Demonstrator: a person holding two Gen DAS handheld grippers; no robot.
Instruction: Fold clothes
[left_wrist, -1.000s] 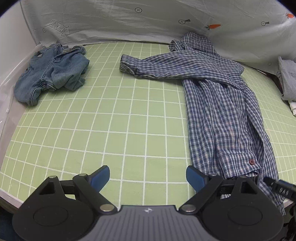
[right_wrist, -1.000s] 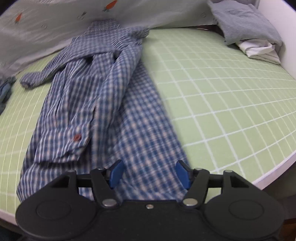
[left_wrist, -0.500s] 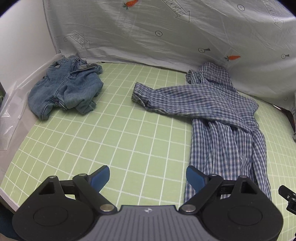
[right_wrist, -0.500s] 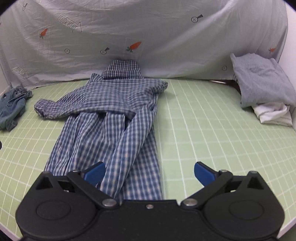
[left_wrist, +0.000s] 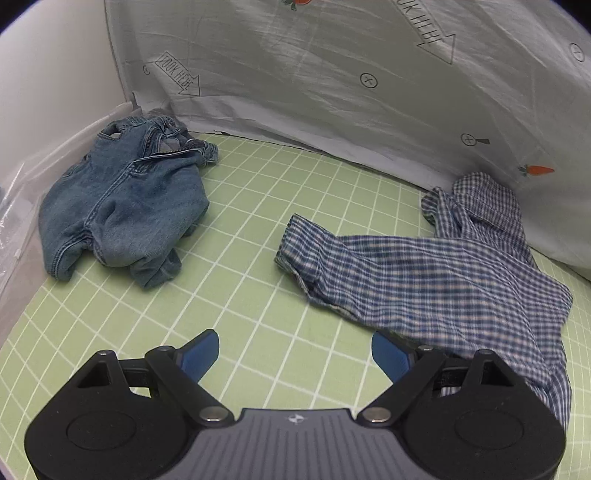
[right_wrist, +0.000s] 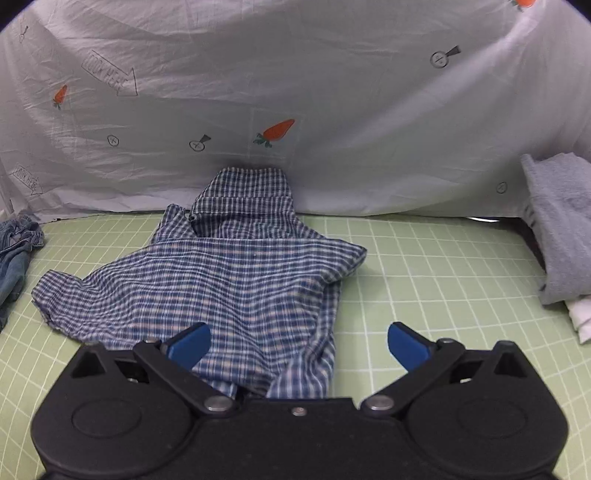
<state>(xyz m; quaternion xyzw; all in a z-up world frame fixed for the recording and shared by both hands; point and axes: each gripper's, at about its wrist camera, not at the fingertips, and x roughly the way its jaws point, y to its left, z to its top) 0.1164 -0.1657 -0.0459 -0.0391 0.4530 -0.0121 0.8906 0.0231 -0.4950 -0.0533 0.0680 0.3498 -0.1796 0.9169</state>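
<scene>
- A plaid shirt (right_wrist: 236, 288) lies across the centre of the green grid mat (right_wrist: 443, 266), collar against the backdrop sheet (right_wrist: 332, 92), one sleeve folded leftward across the body.
- Both tongs are spread wide and hold nothing: the left gripper (left_wrist: 295, 354) at lower centre of its view, the right gripper (right_wrist: 299, 341) above the shirt's lower part.
- Crumpled jeans (left_wrist: 125, 199) sit upper left, unfolded.
- A folded grey garment (right_wrist: 557, 229) rests at right edge.
- Judging by this, the shirt is partly folded; the jeans remain.

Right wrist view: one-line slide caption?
Open right gripper above a blue plaid shirt on the green grid mat, grey folded clothes alongside.
</scene>
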